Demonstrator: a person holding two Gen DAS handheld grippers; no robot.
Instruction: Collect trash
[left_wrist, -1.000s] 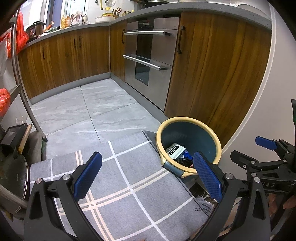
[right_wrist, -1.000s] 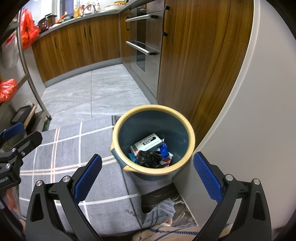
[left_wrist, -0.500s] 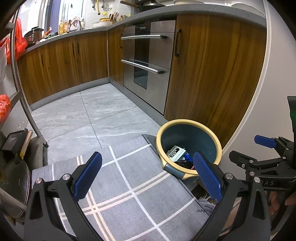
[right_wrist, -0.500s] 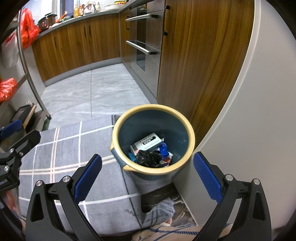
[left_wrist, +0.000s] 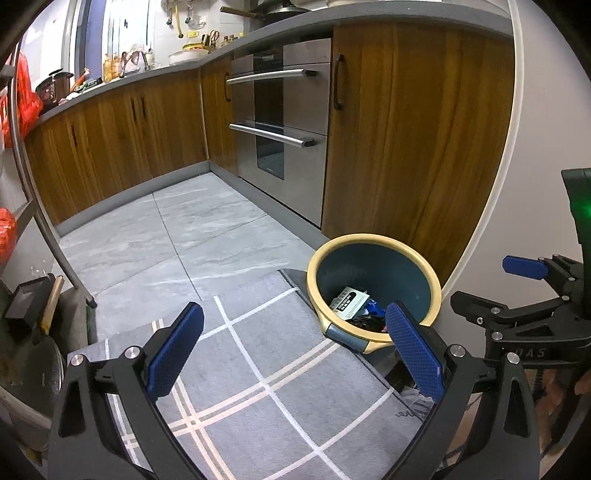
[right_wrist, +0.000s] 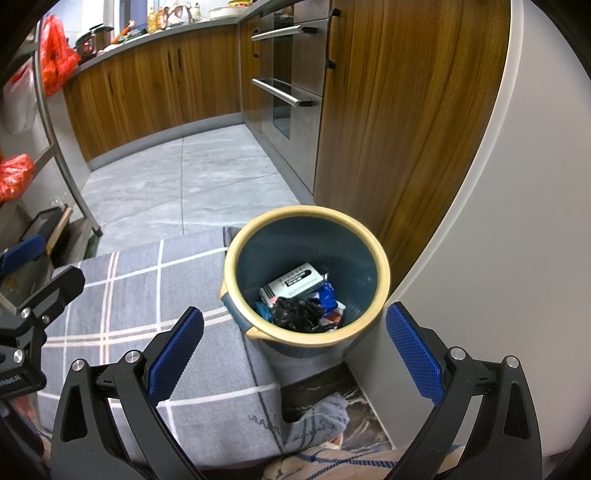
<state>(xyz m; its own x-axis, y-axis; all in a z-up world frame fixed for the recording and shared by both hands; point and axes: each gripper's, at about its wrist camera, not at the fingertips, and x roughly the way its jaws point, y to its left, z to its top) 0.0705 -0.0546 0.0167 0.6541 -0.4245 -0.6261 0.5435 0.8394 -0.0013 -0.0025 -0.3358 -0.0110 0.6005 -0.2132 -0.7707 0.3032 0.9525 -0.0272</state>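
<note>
A round blue bin with a cream rim (right_wrist: 382, 266) stands on the floor by a white wall corner; it also shows in the left wrist view (left_wrist: 436, 291). Inside lie a white box with black lettering (right_wrist: 293, 282), a black crumpled bag (right_wrist: 295, 314) and blue wrappers (right_wrist: 327, 295). My right gripper (right_wrist: 295, 343) is open and empty, just above and in front of the bin. My left gripper (left_wrist: 295, 347) is open and empty over the grey checked rug (left_wrist: 229, 354), left of the bin. The right gripper also shows at the right edge of the left wrist view (left_wrist: 491, 288).
Wooden kitchen cabinets (left_wrist: 110, 147) and a steel oven (left_wrist: 280, 125) line the far side of a grey tiled floor (left_wrist: 177, 236). A metal rack with red bags (right_wrist: 55, 55) and pans stands at left. A crumpled cloth (right_wrist: 314, 424) lies at the rug's near edge.
The left gripper has tilted up and drawn back slightly, showing more counter and less rug. The right gripper has barely moved. Both stay open and empty.
</note>
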